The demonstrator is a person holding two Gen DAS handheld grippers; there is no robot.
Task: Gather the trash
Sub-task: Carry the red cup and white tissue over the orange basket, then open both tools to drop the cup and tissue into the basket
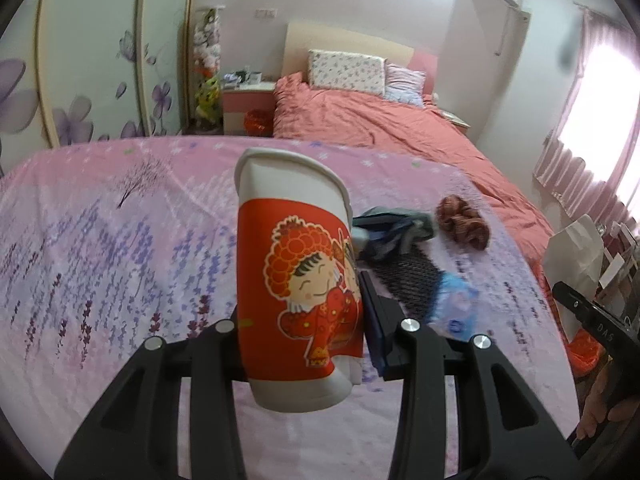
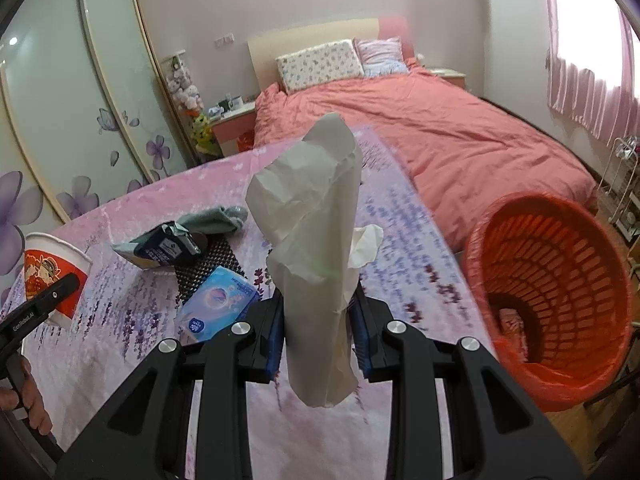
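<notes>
My left gripper point(image 1: 304, 320) is shut on a red-and-white paper cup point(image 1: 294, 272) with a cartoon print, held upright above the pink floral cloth point(image 1: 100, 240). The cup also shows at the left of the right wrist view point(image 2: 54, 276). My right gripper point(image 2: 316, 320) is shut on a crumpled white tissue point(image 2: 312, 240), held above the cloth. An orange trash basket point(image 2: 560, 300) stands to the right of the cloth, a little trash inside.
On the cloth lie a blue tissue pack point(image 2: 220, 304), a dark crumpled carton point(image 2: 168, 246), a black mesh mat point(image 2: 212, 268), grey-green cloth point(image 2: 216, 218), another tissue point(image 2: 366, 244) and a brown scrunchie point(image 1: 462, 222). A pink bed point(image 2: 440, 136) lies beyond.
</notes>
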